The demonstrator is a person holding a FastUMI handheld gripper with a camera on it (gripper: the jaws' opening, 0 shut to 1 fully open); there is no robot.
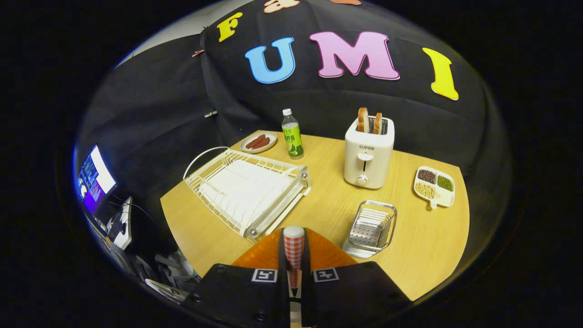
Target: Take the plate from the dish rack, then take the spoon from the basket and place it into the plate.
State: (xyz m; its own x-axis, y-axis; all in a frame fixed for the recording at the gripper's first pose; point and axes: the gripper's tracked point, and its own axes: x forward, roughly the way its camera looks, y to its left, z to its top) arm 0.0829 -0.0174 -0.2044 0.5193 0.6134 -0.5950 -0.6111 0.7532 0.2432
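Observation:
My gripper (294, 266) is shut on the spoon (294, 241). Its red-and-white checked handle with a white end stands up between my two black fingers. Right under and just beyond the fingers lies the orange plate (334, 255), flat on the wooden table near its front edge. I cannot tell whether the spoon's lower end touches the plate, as the fingers hide it. Beyond the plate to the left sits the white wire dish rack (248, 191), with nothing in it. The metal basket (371, 228) stands just right of the plate and looks empty.
A white toaster (368, 157) holding two bread slices stands behind the basket. A green-labelled bottle (292, 134) and a small plate of sausages (258, 142) are behind the rack. A divided dish of beans (434, 186) lies far right. A monitor (93, 180) glows off the table's left.

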